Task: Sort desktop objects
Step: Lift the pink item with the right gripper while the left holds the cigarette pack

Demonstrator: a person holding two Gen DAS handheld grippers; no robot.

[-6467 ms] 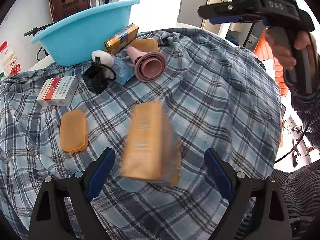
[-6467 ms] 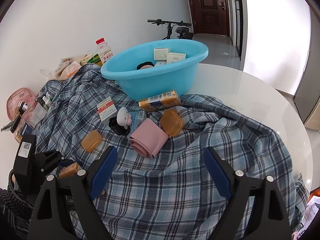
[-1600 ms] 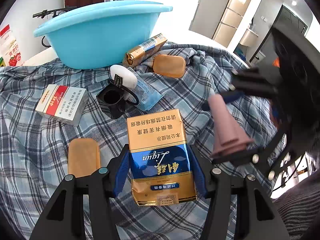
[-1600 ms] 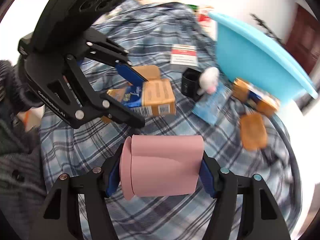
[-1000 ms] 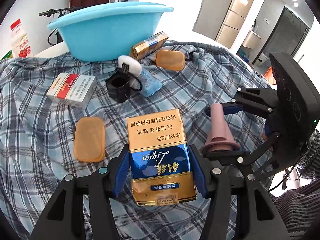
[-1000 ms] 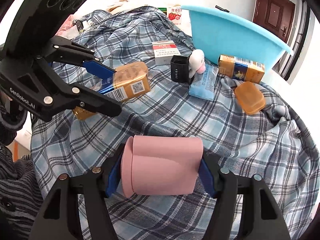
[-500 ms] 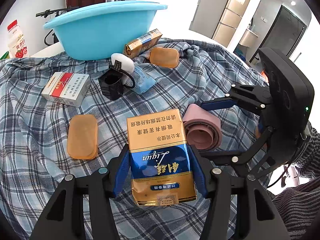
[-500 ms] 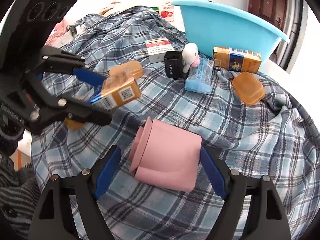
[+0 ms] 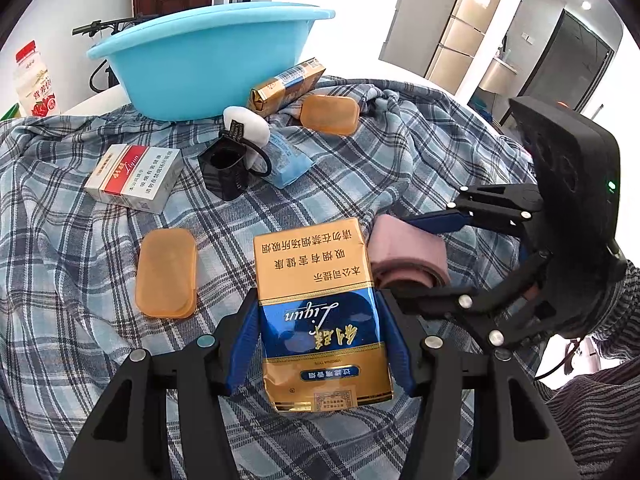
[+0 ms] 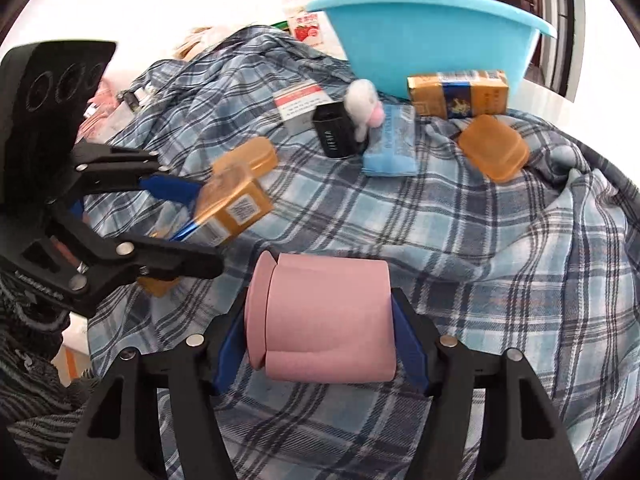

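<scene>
Right gripper [image 10: 320, 336]: jaws have just been closing, blue pads now pressed on both ends of the pink silicone cup stack [image 10: 324, 320], so it's gripped. Risk 1: the stack is soft and nested, held end to end, with one disc-like end poking out on the left pad side; I'd expect it to squash or telescope and slip out when lifted toward the blue basin [image 10: 432, 36], which sits well ahead and slightly right. Left gripper [image 9: 320, 344]: clamped on the gold-and-blue cigarette pack [image 9: 320, 312], pads on its long sides near the lower half, most of the pack sticking out forward. Risk 2: the pack's film wrap looks slick, so a fast swing could let it pivot or slide. Risk 3: the two grippers are just beside each other, pink stack almost touching the pack's right edge in the left wrist view; moving both at once invites a clash. Further out, between both tools and the basin: an amber soap case [image 9: 166, 272] ahead-left of the left gripper, a black cup [image 9: 224, 172], a blue pouch [image 9: 286, 160], a second gold pack [image 10: 456, 94] against the basin wall. A low carry could knock these. The plaid cloth [image 10: 500, 260] is rumpled and could snag a fingertip.
</scene>
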